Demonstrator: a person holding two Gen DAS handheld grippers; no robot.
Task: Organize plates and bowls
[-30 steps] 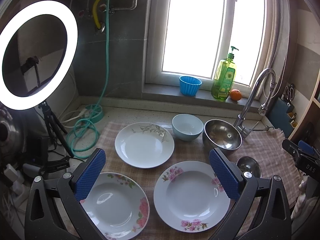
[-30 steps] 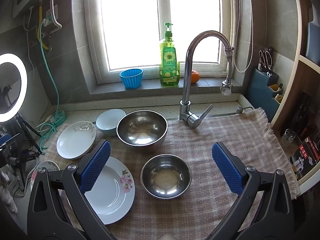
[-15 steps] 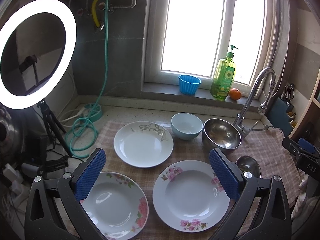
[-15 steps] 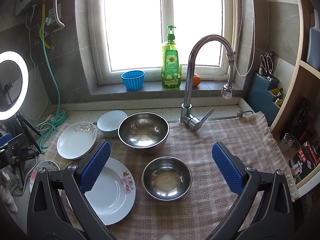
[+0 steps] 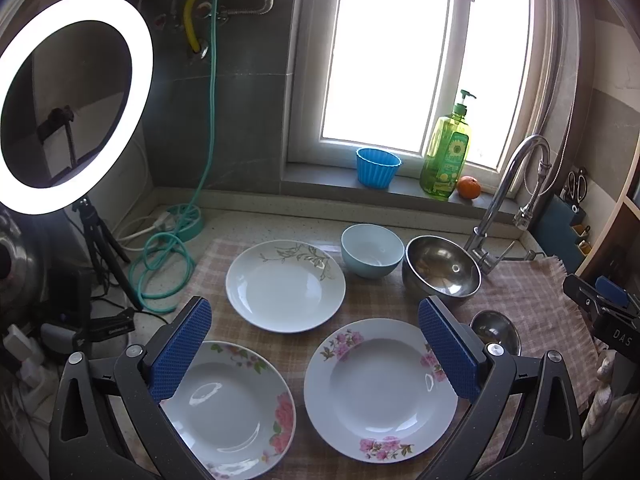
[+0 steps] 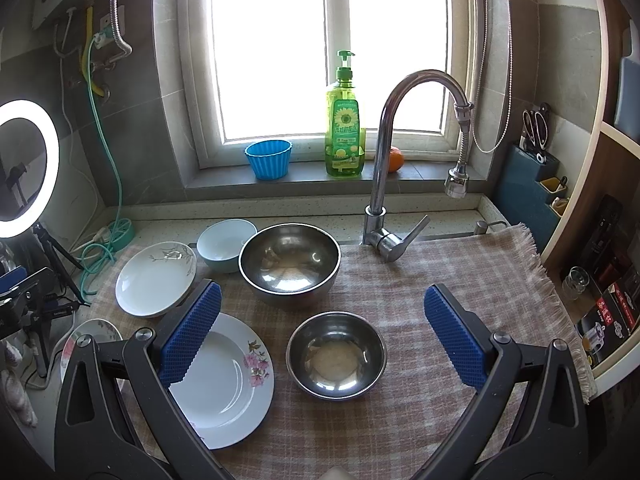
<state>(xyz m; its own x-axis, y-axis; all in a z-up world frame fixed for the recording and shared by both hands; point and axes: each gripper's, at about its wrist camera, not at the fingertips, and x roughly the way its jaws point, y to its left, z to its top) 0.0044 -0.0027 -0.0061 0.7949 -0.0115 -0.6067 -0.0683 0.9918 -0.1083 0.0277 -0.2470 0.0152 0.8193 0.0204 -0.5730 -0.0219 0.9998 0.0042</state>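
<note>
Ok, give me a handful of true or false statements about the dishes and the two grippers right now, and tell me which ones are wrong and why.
1. Both the left gripper and the right gripper are open and hold nothing. True.
2. The small steel bowl sits inside the large steel bowl. False: they stand apart on the checked cloth.
3. The light blue bowl stands beside the large steel bowl. True.
4. The three plates are stacked. False: the leaf plate and the two pink-flower plates each lie separately.
5. The soap bottle lies on the cloth. False: it stands upright on the windowsill.
</note>
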